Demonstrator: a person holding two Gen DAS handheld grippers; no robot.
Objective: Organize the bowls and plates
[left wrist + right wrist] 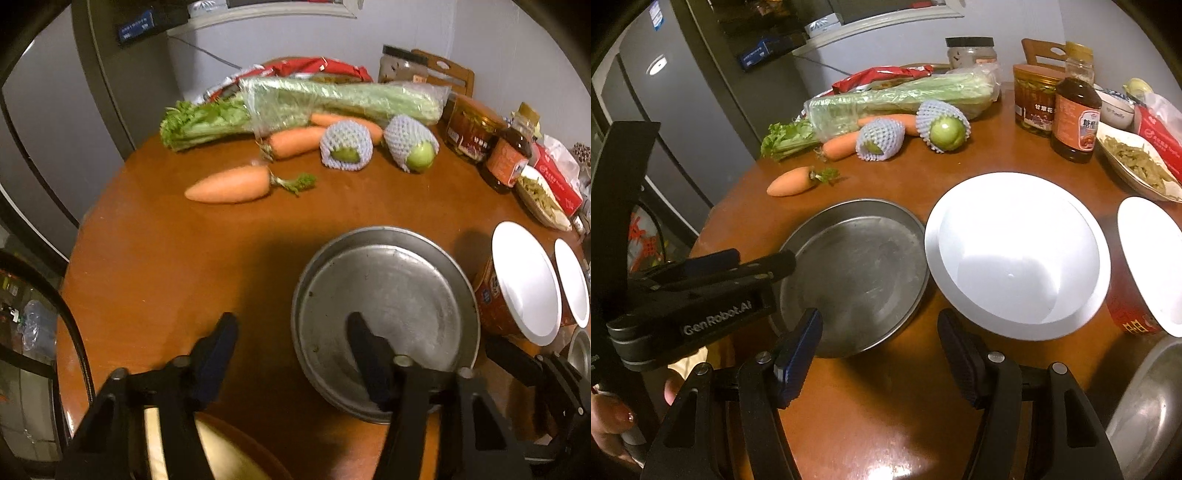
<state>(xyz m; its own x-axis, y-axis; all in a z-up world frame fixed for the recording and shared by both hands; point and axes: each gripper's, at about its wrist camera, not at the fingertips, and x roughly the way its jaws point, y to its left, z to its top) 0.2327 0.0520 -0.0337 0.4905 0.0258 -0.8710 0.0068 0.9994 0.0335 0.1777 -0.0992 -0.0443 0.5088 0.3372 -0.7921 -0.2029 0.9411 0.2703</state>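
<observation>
Left gripper [291, 326] is seen part open, nothing held; its right finger is over the metal plate [388, 295] at lower centre, contact can't be judged. Right gripper [881, 325] is open and empty above the table [886, 406]. Two white bowls [1015, 251] are counted at right, one cut off. Three carrots [229, 184] and two netted fruits [345, 146] are counted; the third carrot is half hidden.

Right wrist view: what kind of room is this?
Likely a home kitchen or dining corner: a round wooden table with celery and carrots, sauce bottle, and a grey fridge beside it.
</observation>
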